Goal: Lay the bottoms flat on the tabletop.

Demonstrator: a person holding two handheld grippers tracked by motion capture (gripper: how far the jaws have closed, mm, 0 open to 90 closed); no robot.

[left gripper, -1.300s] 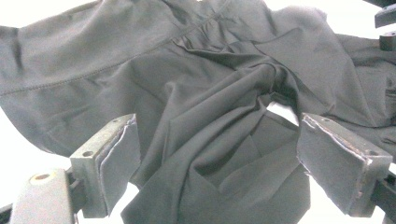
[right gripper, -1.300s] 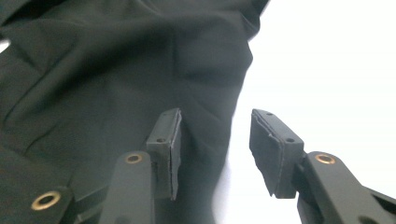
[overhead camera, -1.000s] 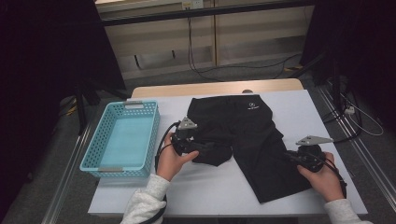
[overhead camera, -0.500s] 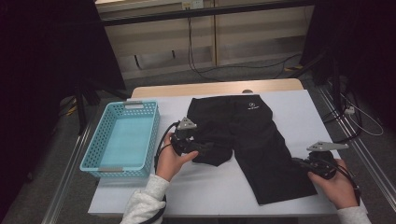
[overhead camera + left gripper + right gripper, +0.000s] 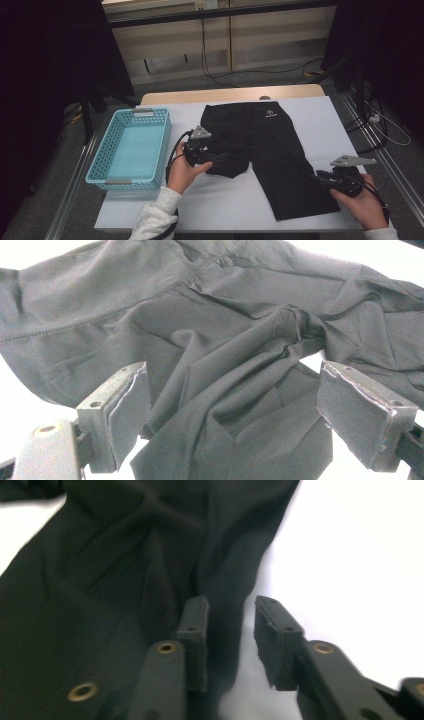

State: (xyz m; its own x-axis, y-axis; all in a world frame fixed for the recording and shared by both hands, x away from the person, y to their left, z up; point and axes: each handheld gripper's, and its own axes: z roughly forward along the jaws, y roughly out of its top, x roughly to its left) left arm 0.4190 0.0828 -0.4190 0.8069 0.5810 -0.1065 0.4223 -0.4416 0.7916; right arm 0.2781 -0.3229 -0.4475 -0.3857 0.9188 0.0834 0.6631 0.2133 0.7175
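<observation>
Black shorts [image 5: 270, 140] lie flat on the white table [image 5: 225, 205], waistband at the far side. The left leg is bunched into a fold near the middle. My left gripper [image 5: 222, 161] points at that fold. In the left gripper view its jaws stand wide apart, the crumpled cloth [image 5: 210, 340] lying loose between them, so this gripper [image 5: 232, 375] is open. My right gripper [image 5: 320, 177] sits at the hem of the stretched right leg. Its jaws have just been opening. A gap shows between its pads [image 5: 231, 602], with the shorts' edge [image 5: 100, 555] under them, unpinched.
A light blue plastic basket [image 5: 102, 155] stands empty at the table's left side. Bare white table surface lies in front of the shorts and to their right. Beyond the far edge are cables on a dark floor.
My right hand drew the right leg's hem toward the table's front right, then its jaws parted and released the cloth. The left hand stayed put.
</observation>
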